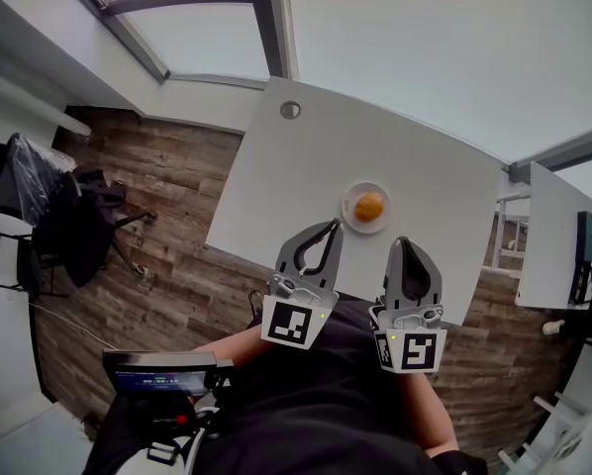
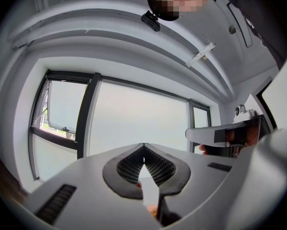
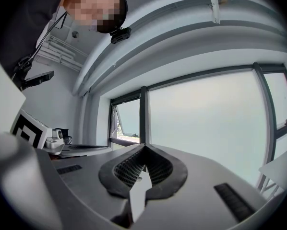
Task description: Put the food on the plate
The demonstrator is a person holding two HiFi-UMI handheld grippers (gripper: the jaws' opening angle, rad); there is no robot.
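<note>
Your left gripper (image 2: 143, 146) is clenched: its own view shows the two dark ribbed pads meeting at their tips with nothing caught between them. Your right gripper (image 3: 144, 148) is clenched in the same way, tips together and empty. Both point level across the table (image 1: 306, 166) toward the large window (image 2: 134, 119). From the head view, you hold them side by side close in front of your body, just at the table's near edge, with the left marker cube (image 1: 298, 323) and the right marker cube (image 1: 420, 349) facing up at you. Neither gripper touches anything on the table. Just beyond the fingertips, near the near edge and between the lines of the two grippers, stands the small round plate (image 1: 346, 211). The food (image 1: 369, 206), a rounded orange-brown piece, already lies in the middle of it. The rest of the white table is bare apart from a round cable hole (image 1: 290, 110) near its far left corner. To the left of the table, on the wood floor (image 1: 167, 255), stand dark chairs (image 1: 49, 206) with dark things piled on them. Low at your left side is a small screen (image 1: 162, 372) on a stand.
</note>
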